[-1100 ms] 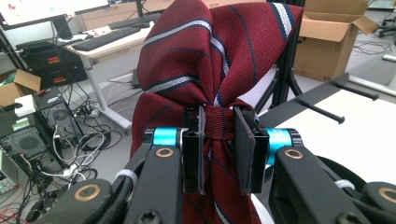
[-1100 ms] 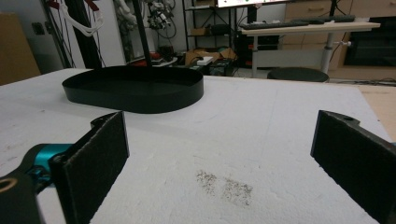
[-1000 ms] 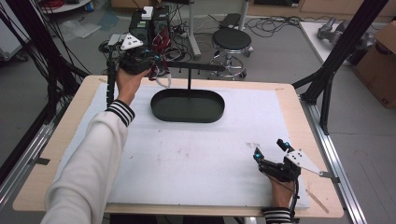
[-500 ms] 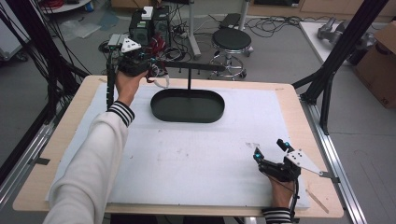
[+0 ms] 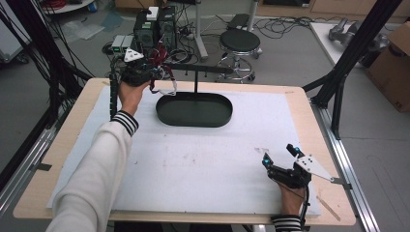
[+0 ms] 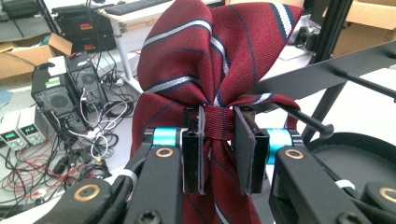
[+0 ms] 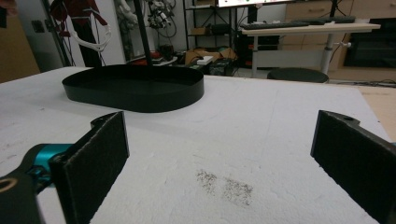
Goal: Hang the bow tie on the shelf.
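Right gripper (image 5: 279,153): rested low on the white mat (image 5: 203,159), nearer than the black oval tray (image 5: 193,115); jaws gaped wide, holding nothing.
Left arm: reached far, raised beyond the tray's left end.
Left gripper (image 6: 218,140): jaws pinched the bunched maroon striped tie (image 6: 205,51) beside the stand's crossbar (image 6: 322,70).

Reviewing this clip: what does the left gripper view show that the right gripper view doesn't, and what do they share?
Left gripper view: its jaws are shut on a bunched red striped tie, next to the stand's crossbar; computers and cables sit on the floor behind.

Right gripper view: its jaws stand wide open and empty, low over the white mat, which has a dark smudge.

Both: the black oval tray and the stand's upright post.
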Action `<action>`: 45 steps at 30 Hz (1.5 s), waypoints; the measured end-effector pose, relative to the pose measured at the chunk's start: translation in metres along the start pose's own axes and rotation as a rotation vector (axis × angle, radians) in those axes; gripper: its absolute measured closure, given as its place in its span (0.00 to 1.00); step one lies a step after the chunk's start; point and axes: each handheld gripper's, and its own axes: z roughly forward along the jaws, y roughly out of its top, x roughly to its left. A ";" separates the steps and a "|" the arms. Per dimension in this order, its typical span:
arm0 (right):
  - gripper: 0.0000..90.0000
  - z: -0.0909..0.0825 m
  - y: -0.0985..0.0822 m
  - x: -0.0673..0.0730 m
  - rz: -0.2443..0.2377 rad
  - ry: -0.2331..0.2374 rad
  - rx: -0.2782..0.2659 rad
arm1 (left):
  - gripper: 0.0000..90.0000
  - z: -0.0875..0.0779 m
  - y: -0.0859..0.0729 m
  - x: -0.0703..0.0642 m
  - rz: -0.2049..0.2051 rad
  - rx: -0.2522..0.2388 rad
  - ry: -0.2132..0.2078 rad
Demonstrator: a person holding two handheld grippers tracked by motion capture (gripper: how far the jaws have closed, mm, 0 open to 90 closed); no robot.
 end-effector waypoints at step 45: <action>0.04 0.000 0.000 0.001 -0.013 -0.002 -0.003 | 0.11 -0.101 -0.067 0.012 0.069 -0.120 -0.275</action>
